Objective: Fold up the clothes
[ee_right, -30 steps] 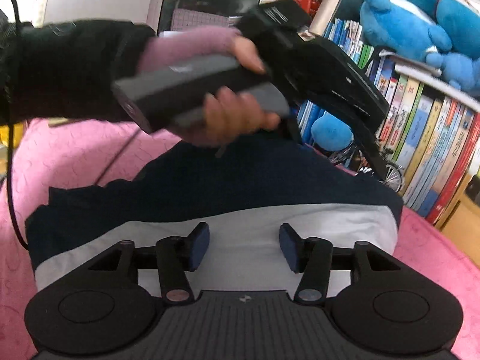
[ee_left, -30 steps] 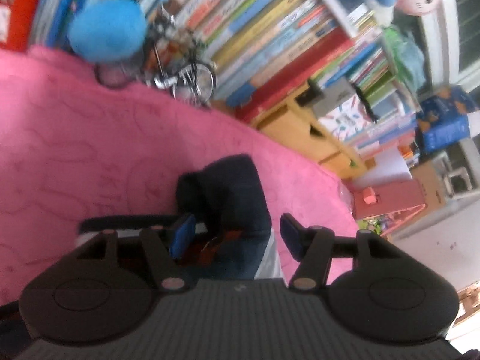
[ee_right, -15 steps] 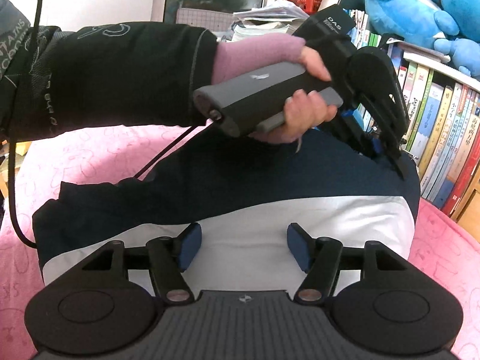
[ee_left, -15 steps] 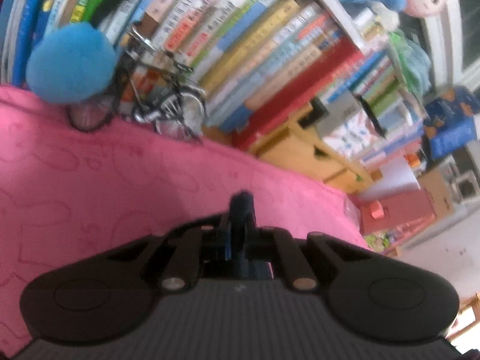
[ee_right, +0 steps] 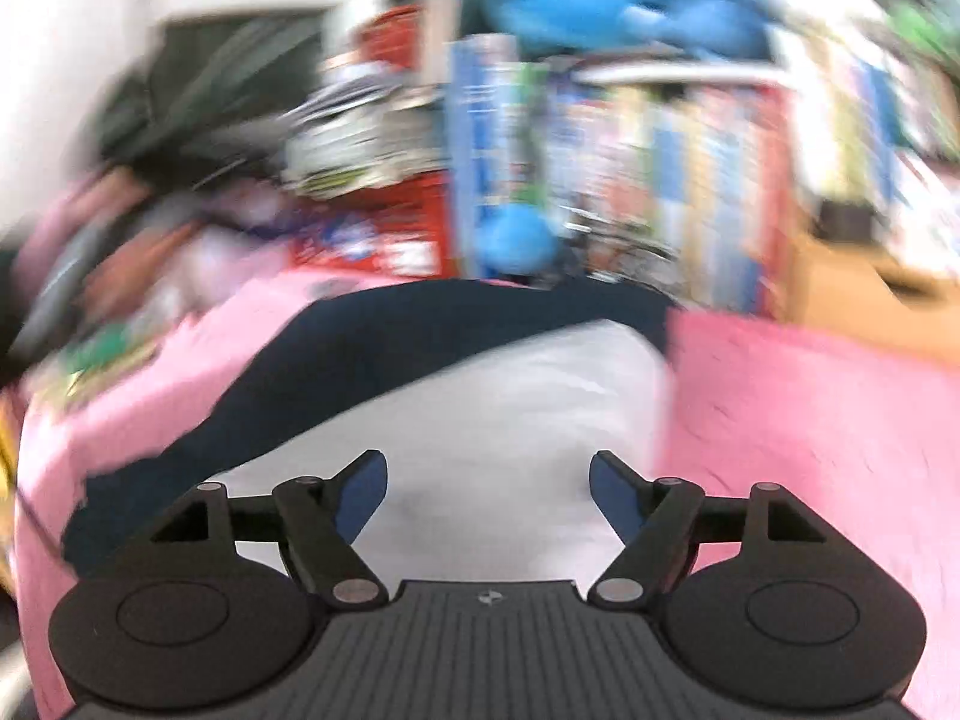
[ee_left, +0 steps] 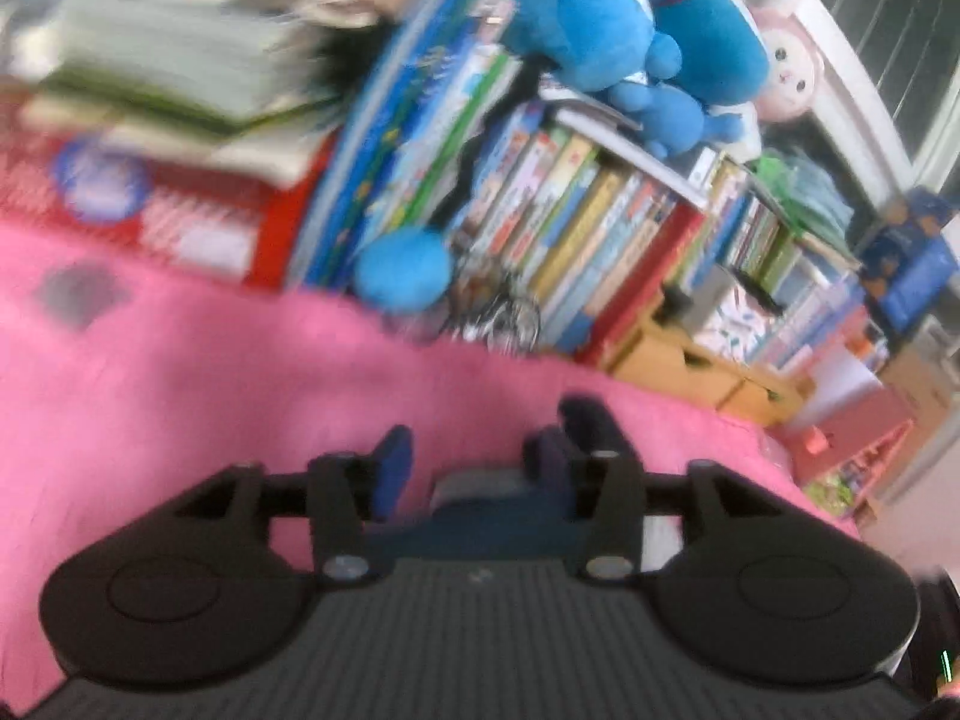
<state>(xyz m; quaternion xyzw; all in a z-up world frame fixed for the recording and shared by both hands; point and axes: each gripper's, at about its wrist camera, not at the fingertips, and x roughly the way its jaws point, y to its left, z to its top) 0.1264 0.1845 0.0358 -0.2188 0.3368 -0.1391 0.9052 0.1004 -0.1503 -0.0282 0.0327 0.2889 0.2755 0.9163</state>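
Right wrist view shows my right hand-held gripper (ee_right: 487,495) opening, empty, over the navy-and-white fabric garment (ee_right: 480,396) folded on the pink bedspread (ee_right: 810,408); left hand-held gripper (ee_left: 468,468) opening too; smoothing probably remains.

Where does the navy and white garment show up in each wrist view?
Left wrist: navy and white garment bottom centre, mostly hidden behind the fingers.
Right wrist: garment fills the centre, spread on the pink blanket.
Shared landmark: the blue plush ball by the bookshelf.
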